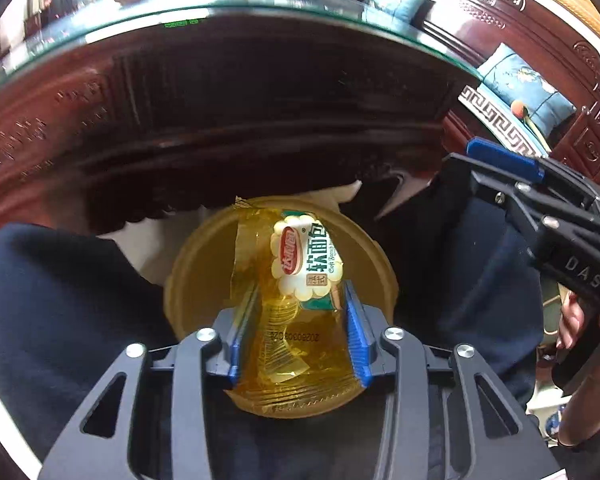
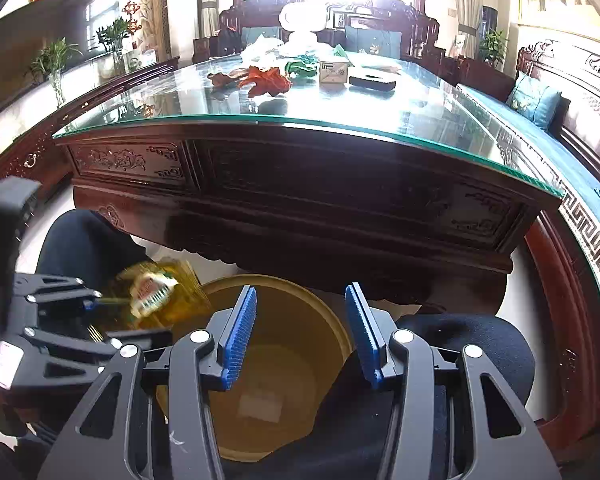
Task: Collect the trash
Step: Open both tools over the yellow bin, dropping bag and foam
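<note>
Yellow wrapper between the left gripper's parted fingers, over the bin; right gripper wide, empty.

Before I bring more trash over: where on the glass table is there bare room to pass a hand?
The near stretch of the glass table, from its front edge to the red wrapper, is bare. The far middle is crowded: wrapper, small box, black case.

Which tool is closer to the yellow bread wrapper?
Left. The left tool has the yellow bread wrapper between its fingers, above the bin. The right tool is empty, beside it.
</note>
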The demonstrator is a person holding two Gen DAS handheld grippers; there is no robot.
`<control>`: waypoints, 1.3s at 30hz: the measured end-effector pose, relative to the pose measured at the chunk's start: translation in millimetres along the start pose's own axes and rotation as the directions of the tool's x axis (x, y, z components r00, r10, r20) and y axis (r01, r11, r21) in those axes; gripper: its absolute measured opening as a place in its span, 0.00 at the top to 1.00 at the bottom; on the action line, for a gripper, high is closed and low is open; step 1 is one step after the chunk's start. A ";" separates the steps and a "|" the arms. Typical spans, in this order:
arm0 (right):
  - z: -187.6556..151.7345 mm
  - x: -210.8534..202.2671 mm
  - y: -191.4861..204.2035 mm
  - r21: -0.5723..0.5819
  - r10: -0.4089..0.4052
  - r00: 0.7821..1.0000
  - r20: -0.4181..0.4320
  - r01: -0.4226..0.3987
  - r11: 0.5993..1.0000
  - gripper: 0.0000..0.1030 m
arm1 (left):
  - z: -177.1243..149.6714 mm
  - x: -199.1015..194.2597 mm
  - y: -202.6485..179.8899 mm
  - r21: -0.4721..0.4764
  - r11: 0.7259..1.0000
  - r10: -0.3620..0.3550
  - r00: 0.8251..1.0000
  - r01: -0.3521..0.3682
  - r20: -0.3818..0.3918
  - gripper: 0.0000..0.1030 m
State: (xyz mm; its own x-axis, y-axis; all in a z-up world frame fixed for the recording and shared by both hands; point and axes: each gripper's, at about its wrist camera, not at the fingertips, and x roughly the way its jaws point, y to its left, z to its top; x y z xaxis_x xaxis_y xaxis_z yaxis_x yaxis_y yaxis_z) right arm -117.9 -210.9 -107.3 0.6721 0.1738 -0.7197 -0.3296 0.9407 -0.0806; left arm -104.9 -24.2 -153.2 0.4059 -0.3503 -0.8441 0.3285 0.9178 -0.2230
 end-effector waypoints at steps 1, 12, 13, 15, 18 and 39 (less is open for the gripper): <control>0.1 1.3 -0.8 -0.001 0.001 1.000 -0.003 -0.001 1.000 0.55 | -0.1 3.5 -0.9 0.003 1.000 -0.004 1.000 0.004 -0.011 0.49; 1.0 9.9 -4.2 0.004 0.013 1.000 -0.021 -0.012 1.000 0.55 | 6.7 7.5 -3.4 0.029 0.999 0.026 1.000 -0.026 -0.006 0.30; 1.4 10.2 -3.7 0.003 0.015 1.000 -0.022 -0.014 1.000 0.55 | 7.7 6.5 -1.8 0.025 0.999 0.033 0.999 -0.033 -0.003 0.30; 2.7 10.8 -3.4 0.001 0.019 1.000 -0.022 -0.018 1.000 0.55 | 9.9 3.1 2.4 0.016 0.999 0.048 0.999 -0.048 0.010 0.30; 7.1 10.6 -3.2 0.001 0.023 1.000 -0.014 -0.023 1.000 0.55 | 15.7 -4.0 8.2 0.002 0.997 0.076 0.996 -0.076 0.040 0.30; 161.8 17.6 0.4 -0.007 0.090 0.953 0.289 -0.092 0.996 0.37 | 171.1 -95.9 71.3 -0.231 0.927 0.372 0.811 -0.297 0.451 0.04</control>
State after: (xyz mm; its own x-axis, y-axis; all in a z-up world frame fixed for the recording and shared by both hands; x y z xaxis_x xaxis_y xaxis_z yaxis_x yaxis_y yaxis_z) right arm 1.1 -160.3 -8.5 0.8024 0.3345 -0.4943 -0.3945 0.9187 -0.0188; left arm 25.5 42.8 -4.7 0.8362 -0.0266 -0.5478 -0.0133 0.9975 -0.0688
